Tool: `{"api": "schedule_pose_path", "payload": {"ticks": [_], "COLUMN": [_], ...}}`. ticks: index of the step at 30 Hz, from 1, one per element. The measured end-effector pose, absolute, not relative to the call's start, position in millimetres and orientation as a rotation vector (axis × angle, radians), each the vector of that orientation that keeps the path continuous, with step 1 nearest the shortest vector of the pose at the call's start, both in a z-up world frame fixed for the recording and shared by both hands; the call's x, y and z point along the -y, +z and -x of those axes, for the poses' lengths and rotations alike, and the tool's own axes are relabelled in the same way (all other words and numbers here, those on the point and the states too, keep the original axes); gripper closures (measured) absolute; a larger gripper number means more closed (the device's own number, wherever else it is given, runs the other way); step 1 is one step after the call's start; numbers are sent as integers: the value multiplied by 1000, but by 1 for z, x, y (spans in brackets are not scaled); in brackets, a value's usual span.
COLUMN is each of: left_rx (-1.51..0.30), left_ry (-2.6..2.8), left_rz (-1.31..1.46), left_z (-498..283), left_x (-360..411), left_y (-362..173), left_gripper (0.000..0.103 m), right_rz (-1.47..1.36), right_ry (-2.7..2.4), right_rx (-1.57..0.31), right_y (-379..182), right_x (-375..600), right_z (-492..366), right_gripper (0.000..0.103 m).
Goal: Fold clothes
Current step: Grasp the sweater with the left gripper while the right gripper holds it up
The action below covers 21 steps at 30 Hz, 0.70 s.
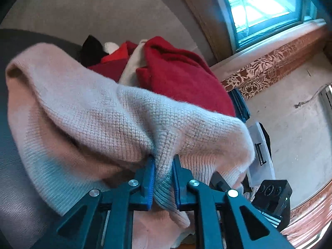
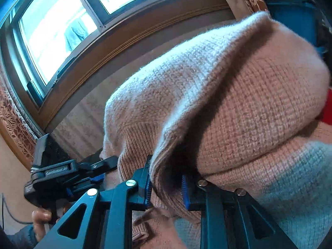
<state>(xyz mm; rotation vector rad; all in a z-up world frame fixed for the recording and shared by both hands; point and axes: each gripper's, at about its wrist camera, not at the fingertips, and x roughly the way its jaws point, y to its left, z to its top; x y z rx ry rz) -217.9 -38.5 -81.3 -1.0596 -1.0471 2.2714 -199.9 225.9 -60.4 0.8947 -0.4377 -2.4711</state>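
Note:
A pale pink knitted sweater (image 1: 99, 108) fills the left wrist view, bunched and draped. My left gripper (image 1: 164, 158) is shut on a pinched fold of it, with the knit squeezed between the blue pads (image 1: 150, 174). In the right wrist view the same sweater (image 2: 238, 103) hangs in thick folds, and my right gripper (image 2: 166, 168) is shut on a fold near its ribbed hem. The left gripper (image 2: 62, 174), held by a hand (image 2: 41, 217), shows at the lower left there. The right gripper's body (image 1: 274, 193) shows at the lower right of the left wrist view.
Behind the sweater lies a pile with a red garment (image 1: 182, 78), a white cloth (image 1: 130, 66) and a black piece (image 1: 91, 49). A window (image 1: 265, 6) and patterned curtain (image 1: 259, 72) stand to the right, above bare floor (image 1: 294, 128). A white plastic box (image 1: 261, 151) sits below.

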Motion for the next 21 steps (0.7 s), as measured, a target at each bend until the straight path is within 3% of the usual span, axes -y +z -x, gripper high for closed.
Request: {"api": "schedule_pose_path", "payload": {"ticks": [2,3,9,16,21], "left_rx": [1020,1009,974,933,919], "left_ry": [2288,2296,2329,2327,2380], "left_rz": [1032,1016,915,825,712], "left_z": [206,197,130,20,-56], "left_x": [41,45,80,127,156], "left_y": [-74,-70,-48,-20,4], "left_gripper": [90,90,91,91,91], "right_rz": [-885,-878,-857,-867,-818], "right_ry": [-2453,-2436,-2306,-2055,-1927], "right_rx": [420,414,361,503,487], "right_y": [-56,-53,-44,-47,-29], "right_x": [-219,-215,-184,-157,-119], "right_z": [192,188,147,85,42], "right_gripper": [94,95,95,95,95]}}
